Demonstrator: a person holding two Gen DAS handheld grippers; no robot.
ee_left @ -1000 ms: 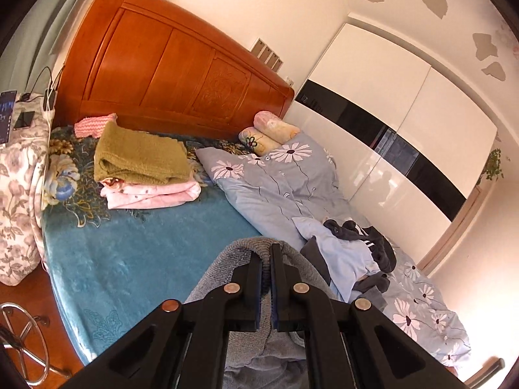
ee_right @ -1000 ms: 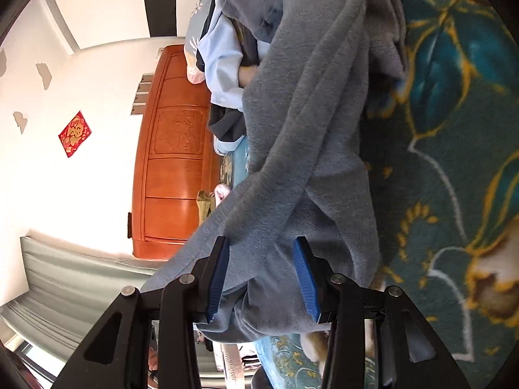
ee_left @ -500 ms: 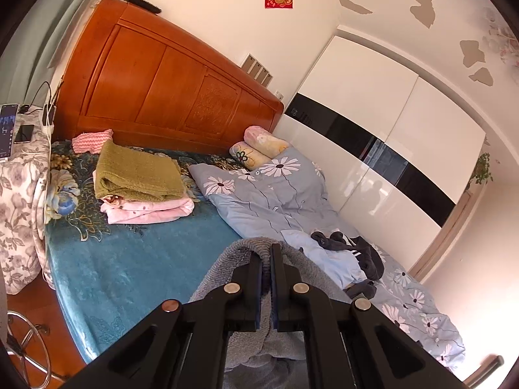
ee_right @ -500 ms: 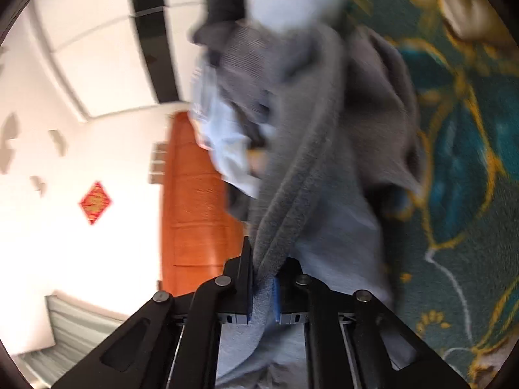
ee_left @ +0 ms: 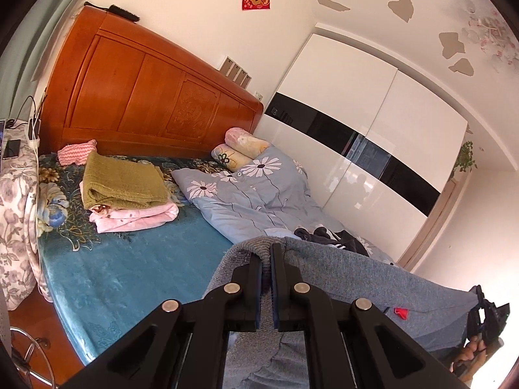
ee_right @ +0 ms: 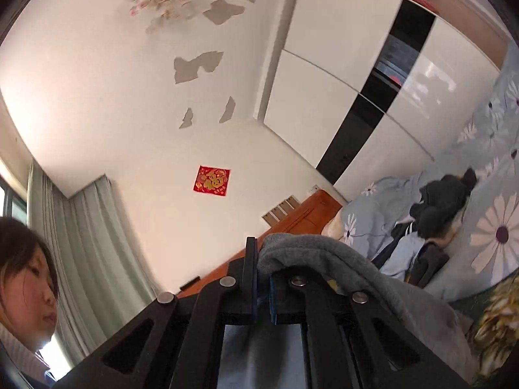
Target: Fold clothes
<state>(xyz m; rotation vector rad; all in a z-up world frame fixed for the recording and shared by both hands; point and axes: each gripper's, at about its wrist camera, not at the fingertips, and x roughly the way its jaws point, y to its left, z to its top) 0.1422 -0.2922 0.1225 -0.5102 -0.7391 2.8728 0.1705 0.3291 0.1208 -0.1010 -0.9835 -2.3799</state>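
Both claws, left gripper [ee_left: 266,259] & right gripper [ee_right: 262,259], pinch the grey fleece top [ee_left: 373,278] tight, up over the bed's [ee_left: 129,259] front edge; thin bite, so it could slip out.

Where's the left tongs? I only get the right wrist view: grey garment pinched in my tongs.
Observer: The left tongs are shut on a fold of the same grey garment.
Operator: Is it stretched between the two?
Observer: Yes, it spans from there across to the right tongs, with a small red tag showing near that end.
Operator: Anything folded already?
Observer: A folded stack, olive on top of pink, lies on the bed near the headboard.
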